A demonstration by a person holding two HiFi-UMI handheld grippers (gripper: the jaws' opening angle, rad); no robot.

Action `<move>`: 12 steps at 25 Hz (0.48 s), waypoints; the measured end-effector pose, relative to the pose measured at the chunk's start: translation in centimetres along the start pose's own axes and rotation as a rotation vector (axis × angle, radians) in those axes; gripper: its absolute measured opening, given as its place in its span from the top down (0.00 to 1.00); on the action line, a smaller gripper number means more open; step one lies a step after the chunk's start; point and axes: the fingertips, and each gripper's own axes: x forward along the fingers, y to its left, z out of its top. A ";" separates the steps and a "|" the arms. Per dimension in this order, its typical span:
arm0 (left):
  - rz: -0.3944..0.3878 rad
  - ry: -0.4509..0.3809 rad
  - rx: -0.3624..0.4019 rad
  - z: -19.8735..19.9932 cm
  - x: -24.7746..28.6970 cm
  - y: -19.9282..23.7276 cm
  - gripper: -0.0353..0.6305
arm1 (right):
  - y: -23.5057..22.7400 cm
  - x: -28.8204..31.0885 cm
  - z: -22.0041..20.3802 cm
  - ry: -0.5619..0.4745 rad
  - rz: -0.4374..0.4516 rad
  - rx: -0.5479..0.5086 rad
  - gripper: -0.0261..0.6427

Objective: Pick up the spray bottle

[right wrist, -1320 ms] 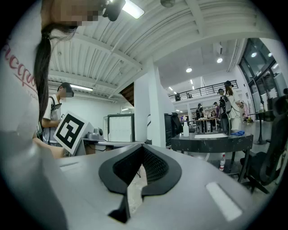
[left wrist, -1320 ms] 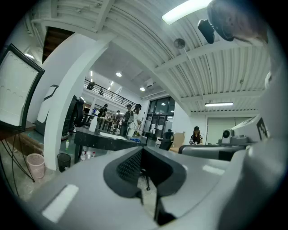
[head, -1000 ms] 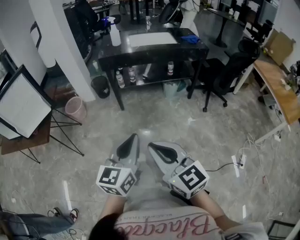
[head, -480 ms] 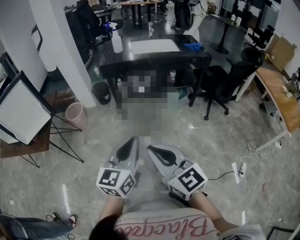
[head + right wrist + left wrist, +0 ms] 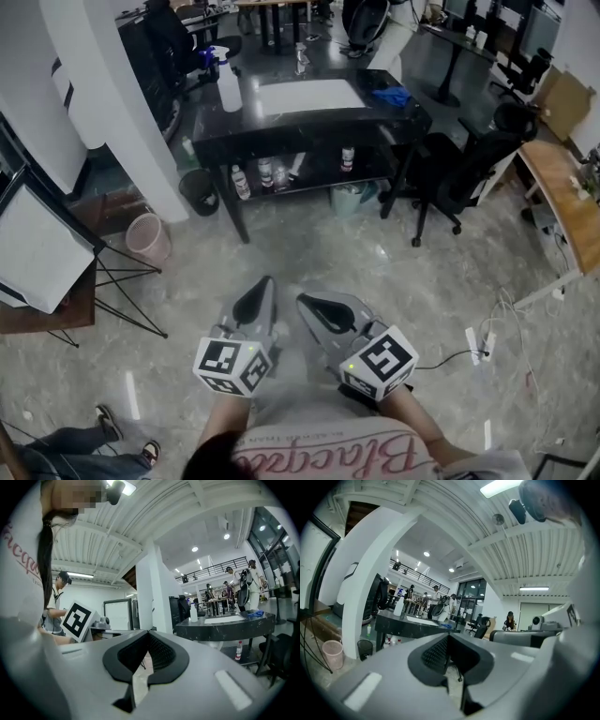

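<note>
The spray bottle, white with a blue head, stands on the left end of a black table far ahead of me. It shows small in the left gripper view as the spray bottle and in the right gripper view as the spray bottle. My left gripper and right gripper are held side by side low in the head view, over the floor and well short of the table. The left gripper has its jaws shut and holds nothing. The right gripper is likewise shut on nothing.
A white sheet and a blue cloth lie on the table, with small bottles on its lower shelf. A black office chair stands at its right. A pink bin, a black bin, a board on a stand and floor cables flank the path.
The table and the spray bottle have drawn somewhat nearer in the head view. Both grippers keep their places side by side, still shut.
</note>
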 end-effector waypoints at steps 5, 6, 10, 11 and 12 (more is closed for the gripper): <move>0.001 -0.006 -0.008 1.3 3.4 2.6 0.95 | -2.4 3.5 0.8 0.015 0.020 0.006 0.96; 0.001 -0.006 -0.010 1.5 4.0 3.2 0.95 | -2.9 4.3 1.0 0.014 0.023 0.002 0.96; 0.010 -0.013 -0.025 2.5 6.1 5.9 0.95 | -4.5 7.4 1.7 0.020 0.032 0.009 0.96; 0.013 -0.015 -0.028 2.8 6.6 6.6 0.95 | -4.9 8.3 1.8 0.027 0.038 0.011 0.96; 0.015 -0.018 -0.030 3.2 7.2 7.3 0.95 | -5.3 9.1 1.9 0.035 0.046 0.012 0.96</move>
